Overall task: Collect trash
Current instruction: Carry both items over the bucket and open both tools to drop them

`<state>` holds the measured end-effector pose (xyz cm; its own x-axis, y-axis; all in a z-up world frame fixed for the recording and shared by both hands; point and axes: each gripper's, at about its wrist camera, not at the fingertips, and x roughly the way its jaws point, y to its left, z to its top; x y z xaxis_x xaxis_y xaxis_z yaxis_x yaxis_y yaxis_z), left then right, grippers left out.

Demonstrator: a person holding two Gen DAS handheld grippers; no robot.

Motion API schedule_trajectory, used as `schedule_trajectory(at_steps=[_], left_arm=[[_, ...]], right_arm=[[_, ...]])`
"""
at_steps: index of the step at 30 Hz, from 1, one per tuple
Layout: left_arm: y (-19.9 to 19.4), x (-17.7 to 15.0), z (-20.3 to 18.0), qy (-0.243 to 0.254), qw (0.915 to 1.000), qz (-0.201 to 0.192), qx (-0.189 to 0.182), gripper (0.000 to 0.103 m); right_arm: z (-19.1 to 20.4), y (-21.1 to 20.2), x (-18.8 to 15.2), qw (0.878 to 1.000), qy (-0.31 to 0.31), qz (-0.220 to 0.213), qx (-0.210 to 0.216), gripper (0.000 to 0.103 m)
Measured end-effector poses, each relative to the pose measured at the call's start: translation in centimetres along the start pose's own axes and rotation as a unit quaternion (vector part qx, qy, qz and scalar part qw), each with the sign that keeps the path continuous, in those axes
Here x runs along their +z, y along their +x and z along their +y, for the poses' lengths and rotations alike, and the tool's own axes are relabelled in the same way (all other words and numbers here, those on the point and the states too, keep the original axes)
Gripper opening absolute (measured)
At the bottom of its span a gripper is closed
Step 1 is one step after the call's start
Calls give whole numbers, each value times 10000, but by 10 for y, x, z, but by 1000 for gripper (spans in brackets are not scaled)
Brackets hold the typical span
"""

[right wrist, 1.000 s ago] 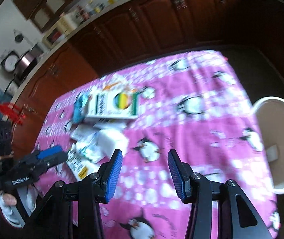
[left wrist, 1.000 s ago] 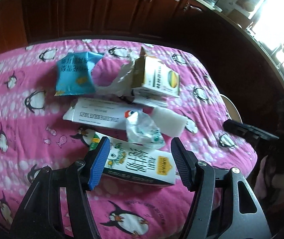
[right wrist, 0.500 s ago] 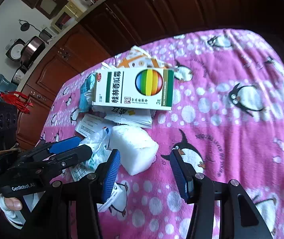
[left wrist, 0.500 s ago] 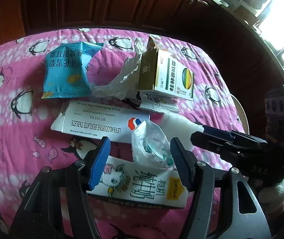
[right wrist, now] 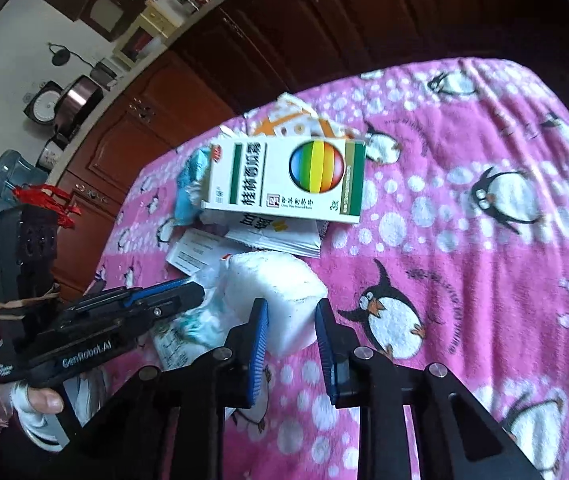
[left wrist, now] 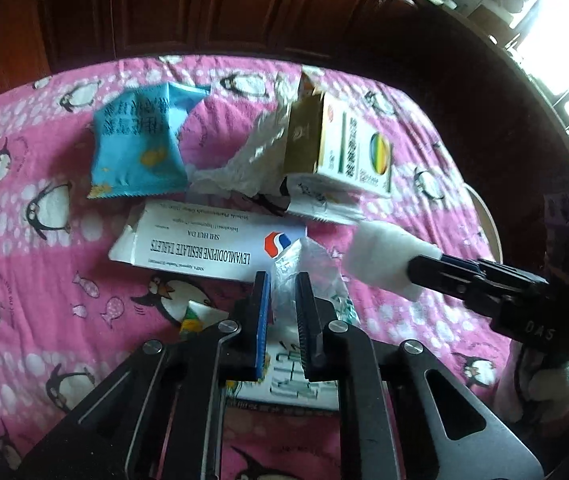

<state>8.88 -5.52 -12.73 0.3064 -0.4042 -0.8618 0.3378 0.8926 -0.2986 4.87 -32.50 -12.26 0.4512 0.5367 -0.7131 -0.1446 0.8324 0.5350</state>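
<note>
left tool (left wrist: pixel 283 300) clamps clear wrapper (left wrist: pixel 308 268) | right tool (left wrist: pixel 414 270) grips white foam block (left wrist: pixel 384 256)

- milk carton (left wrist: pixel 284 384) mostly hidden behind the left hand-held gripper (left wrist: pixel 283 300), so its print can't really be read
- white bin (left wrist: pixel 484 220) is only a sliver of rim past the surface (left wrist: pixel 44 300) edge
- sachet (right wrist: pixel 280 236) half buried under the rainbow box (right wrist: pixel 284 176)
- blue snack bag (right wrist: pixel 188 184) barely peeks out in the right view

home kitchen | wooden cabinets (right wrist: pixel 188 92) | rice cooker (right wrist: pixel 80 98) on counter
</note>
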Motion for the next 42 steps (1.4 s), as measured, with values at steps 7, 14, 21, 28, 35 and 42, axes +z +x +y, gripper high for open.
schedule_trajectory(at_steps=[7,14,21,28,35,42], left_arm=[[-22,1,-7,79,9997,-225,16,10],[0,2,-3,-223,9996,163,-61,27],[21,3,-9,-102,9993,337,142,9],[-20,2,-21,169,9998,-139,16,7],[-44,11,-51,481,9979,-399,-187,7],[-34,20,-98,828,9953,-386,-314,7]], right_arm=[[-5,-44,-3,9992,23,-391,-57,23],[-13,-61,-11,9986,123,-486,-162,23],[-15,-69,-17,9982,160,-536,-195,23],[-17,-88,-17,9967,203,-763,-188,23],[-28,-107,-19,9945,302,-946,-323,23],[-55,-135,-25,9902,532,-1175,-544,23]])
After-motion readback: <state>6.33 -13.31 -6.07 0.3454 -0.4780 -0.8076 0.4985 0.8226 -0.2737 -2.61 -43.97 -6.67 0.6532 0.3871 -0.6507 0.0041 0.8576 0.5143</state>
